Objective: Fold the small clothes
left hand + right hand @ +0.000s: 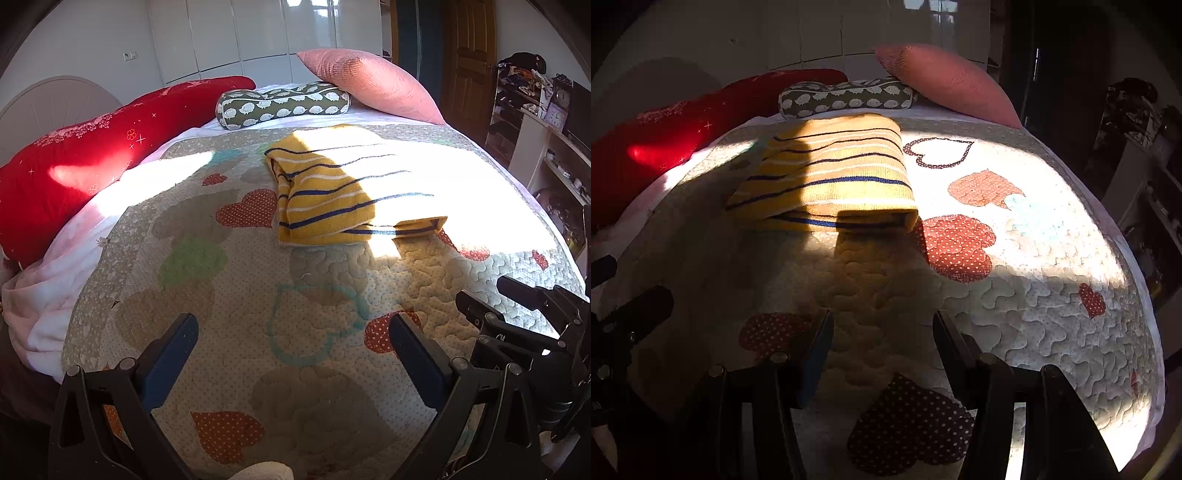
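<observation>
- Left wrist view: showing the left gripper hanging over the quilt with jaws spread wide and gripping nothing, well short of the striped garment.
- Lying folded toward the far half of the bed, just before the patterned bolster and the pink pillow; probably being left there because the flat quilt is serving as a folding surface.
- Appearing already doubled over, one sleeve or edge tucked on top at the left; sunlight washing out the right part, so possibly hiding a further fold.
- Right wrist view: showing the right gripper likewise hovering with jaws parted, narrower than the left, and carrying nothing, near the bed's front edge.
- Facing the striped garment squarely, its thick folded edge turned toward the camera, suggesting a compact stack needing at most a last tidy.
- Resting along the left side, the red cushion, apart from the garment.
</observation>
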`<state>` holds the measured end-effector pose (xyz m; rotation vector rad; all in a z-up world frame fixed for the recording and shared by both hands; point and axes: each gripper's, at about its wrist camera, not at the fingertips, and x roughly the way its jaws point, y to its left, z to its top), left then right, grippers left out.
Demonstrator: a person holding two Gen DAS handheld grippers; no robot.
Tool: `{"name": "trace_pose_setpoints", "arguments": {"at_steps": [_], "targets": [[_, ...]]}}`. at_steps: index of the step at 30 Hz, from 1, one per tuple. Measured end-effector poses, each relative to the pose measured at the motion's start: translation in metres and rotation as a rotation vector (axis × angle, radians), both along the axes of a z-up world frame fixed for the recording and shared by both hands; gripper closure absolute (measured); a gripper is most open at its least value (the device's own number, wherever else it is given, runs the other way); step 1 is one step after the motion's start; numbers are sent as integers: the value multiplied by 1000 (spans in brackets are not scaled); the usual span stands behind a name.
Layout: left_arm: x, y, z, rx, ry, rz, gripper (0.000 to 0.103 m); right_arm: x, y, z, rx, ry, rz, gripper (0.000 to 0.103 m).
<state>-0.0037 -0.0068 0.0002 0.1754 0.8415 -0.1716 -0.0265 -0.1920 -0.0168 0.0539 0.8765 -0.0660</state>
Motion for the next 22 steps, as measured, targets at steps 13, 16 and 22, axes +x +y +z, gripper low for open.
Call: {"name": "trace_pose_setpoints", "arguments": {"at_steps": [13, 16, 22], "targets": [[6, 3, -8, -19, 38, 6, 0, 2, 6, -1, -6, 5, 16, 43], [12, 5, -9, -31, 47, 13, 0, 5, 10, 1, -9, 3, 31, 43], [16, 9, -9, -32, 41, 43, 0, 16, 25, 4, -28, 9, 62, 42]]}}
